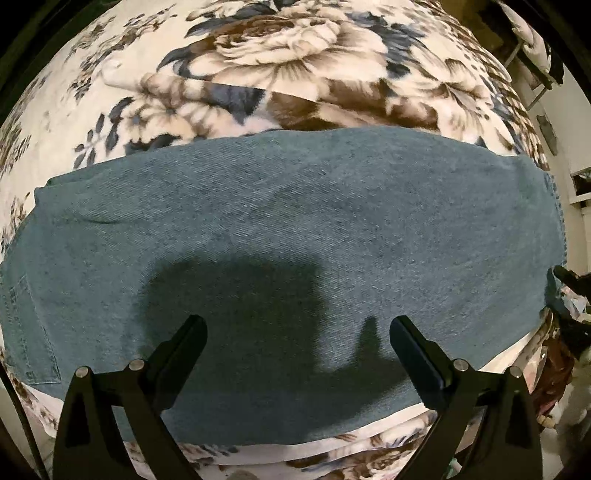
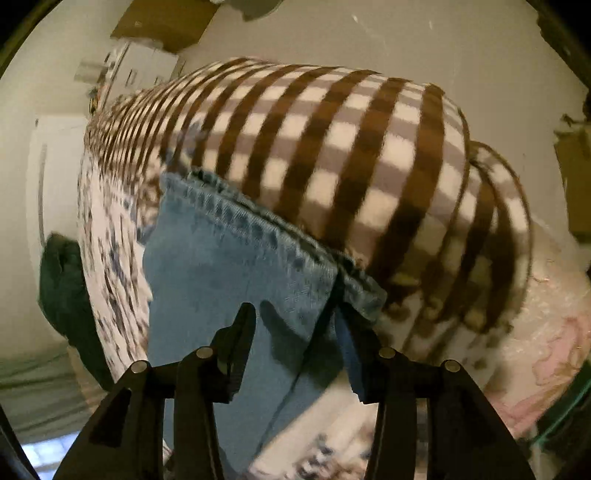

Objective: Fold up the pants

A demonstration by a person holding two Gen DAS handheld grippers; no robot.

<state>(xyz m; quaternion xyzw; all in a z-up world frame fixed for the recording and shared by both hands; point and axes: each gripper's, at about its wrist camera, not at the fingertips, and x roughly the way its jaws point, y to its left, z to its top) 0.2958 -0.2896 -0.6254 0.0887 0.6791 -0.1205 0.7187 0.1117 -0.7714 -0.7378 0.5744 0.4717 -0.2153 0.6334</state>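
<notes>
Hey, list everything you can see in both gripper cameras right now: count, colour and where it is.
Jeans: one pair, blue denim, lying flat across the bed, its hem end in the right wrist view.
Floral blanket: one, cream with brown and blue flowers, under the jeans.
Checked blanket: one, brown and white, bunched beyond the jeans' hem.
Dark green fabric: one heap, at the bed's left edge in the right wrist view.
Cardboard box: one, brown, near the wall.
Left gripper: one, black, open above the jeans.
Right gripper: one, black, jaws apart over the hem end; blurred.
</notes>
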